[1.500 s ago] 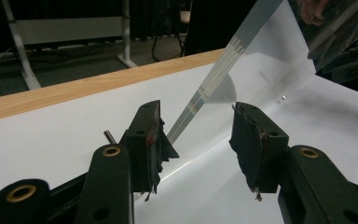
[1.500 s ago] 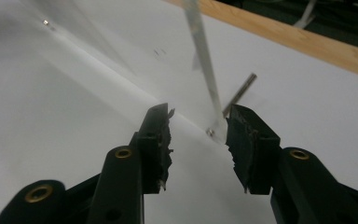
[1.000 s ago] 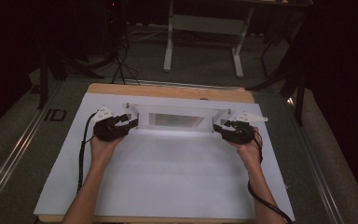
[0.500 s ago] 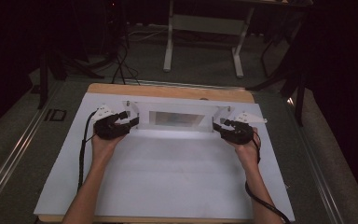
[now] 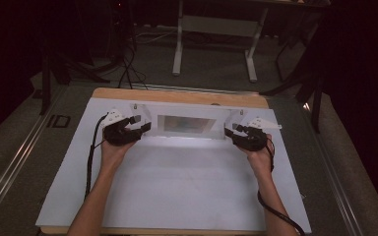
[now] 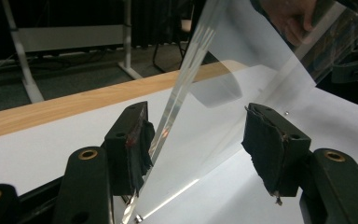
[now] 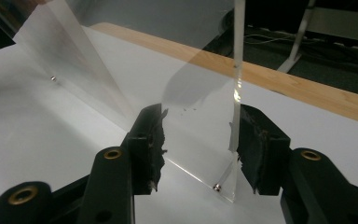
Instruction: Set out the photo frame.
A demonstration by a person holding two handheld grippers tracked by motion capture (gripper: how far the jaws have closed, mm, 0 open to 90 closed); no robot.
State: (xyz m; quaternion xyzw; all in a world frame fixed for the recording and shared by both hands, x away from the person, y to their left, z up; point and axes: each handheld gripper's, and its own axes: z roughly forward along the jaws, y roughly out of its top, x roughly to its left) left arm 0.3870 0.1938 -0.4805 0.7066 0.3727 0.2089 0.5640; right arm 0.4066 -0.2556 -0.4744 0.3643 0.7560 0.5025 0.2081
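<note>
The clear acrylic box stands near the far edge of the surface, centred between the left and right edges, with one end wall at each of your hands. In the left gripper view its clear end panel rises between the two pads, close against the left-hand pad, while the other pad stands well off it. Your left tongs have just been opening and now stand wide apart, clamped on nothing. Your right tongs also stand apart; in the right gripper view the panel edge runs just beside the right-hand pad, and you cannot tell whether it touches.

The step in hand looks like taking hold of both ends. Centre each wall between the pads before you close, keep the tongs square to the panel, and close both sides together so the box does not skid on the white sheet or twist.
</note>
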